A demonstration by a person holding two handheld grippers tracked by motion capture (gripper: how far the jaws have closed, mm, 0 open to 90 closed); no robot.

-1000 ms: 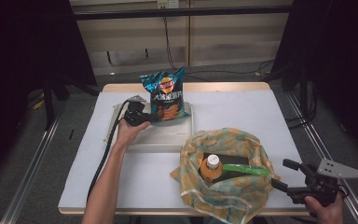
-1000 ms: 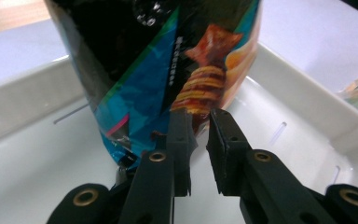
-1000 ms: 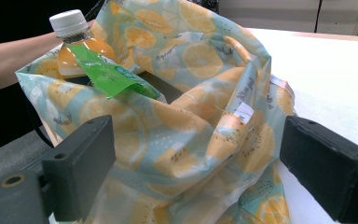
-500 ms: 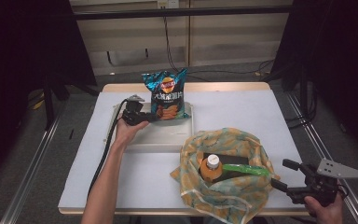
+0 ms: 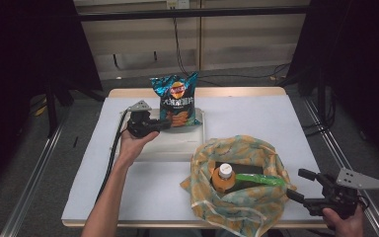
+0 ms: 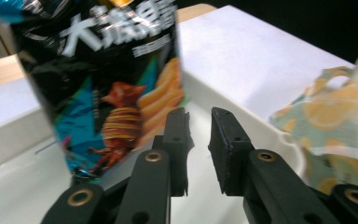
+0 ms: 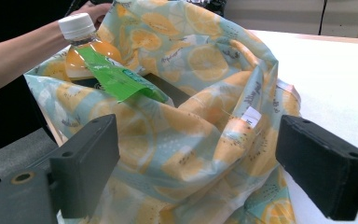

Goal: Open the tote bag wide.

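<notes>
Straightening up since the earlier frame, the chip bag is now standing nearly upright where it was leaning a second ago, and the left gripper is sitting at its lower corner. Its jaws have just been closing to a narrow slot. In the left gripper view nothing is showing in that slot, and the chip bag is hanging just beside one jaw rather than between the two, so this claw is reading as released, not clenched on anything.

The chip bag is resting in the white tray, beyond the lemon-print cloth bag and to its left, near it but not touching. The right gripper is waiting at the cloth bag's near right edge with its jaws spread wide and empty — the fabric is lying just past them.

As for progress, the packing looks partly done. An orange drink bottle and a green packet are already sitting inside the cloth bag, whose mouth is gaping open. What seems to be remaining is the chip bag — it is waiting to be gripped firmly, carried from the tray to the cloth bag and lowered in beside the bottle.
</notes>
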